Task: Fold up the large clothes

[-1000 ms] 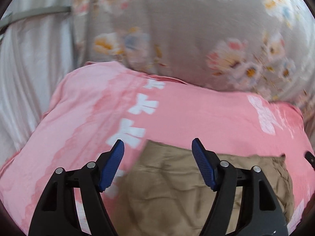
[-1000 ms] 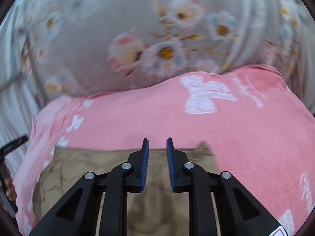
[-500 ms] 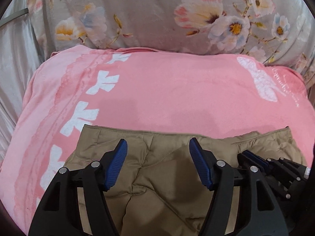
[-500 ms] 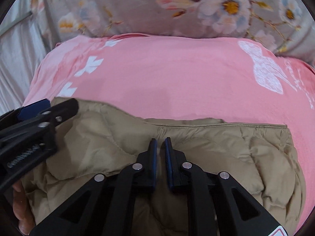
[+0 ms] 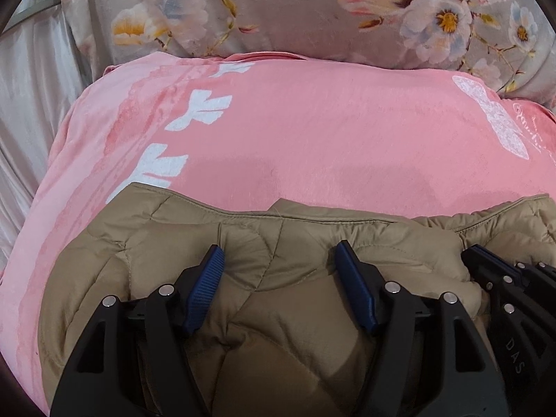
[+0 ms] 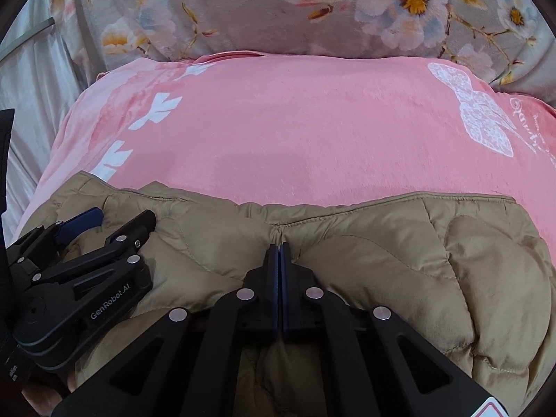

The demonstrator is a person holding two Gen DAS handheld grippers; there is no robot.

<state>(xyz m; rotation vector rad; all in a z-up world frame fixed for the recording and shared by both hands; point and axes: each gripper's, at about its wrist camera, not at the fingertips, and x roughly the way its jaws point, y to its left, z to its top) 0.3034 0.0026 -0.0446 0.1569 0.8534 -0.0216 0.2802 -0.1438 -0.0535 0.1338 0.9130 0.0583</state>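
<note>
Jacket, tan and quilted, lies bunched on the pink blanket, taking up the near part of it in both wrist views. We note its stitched hem running across the frame, facing the far side, with pink fabric showing beyond it.

We hold our left gripper low over the jacket's left portion. Its blue-padded fingers stand spread wide, a puffed ridge of quilting rising between them; we cannot tell whether the pads press the cloth or only hover just above it. They grasp nothing.

Our right gripper sits at the middle of the jacket near the hem. Its fingers are clenched together, pads nearly touching, and the cloth puckers into a small gather right at their tips. We read that as a pinch of jacket fabric caught between them.

Both grippers are close side by side: the right one shows at the right edge of the left view, the left one at the lower left of the right view.

Blanket details: white bow shapes run in a column down its left side, and a white lace-pattern bow sits toward the right. Beyond the blanket we see a grey floral cover, and pale silvery fabric at far left.
</note>
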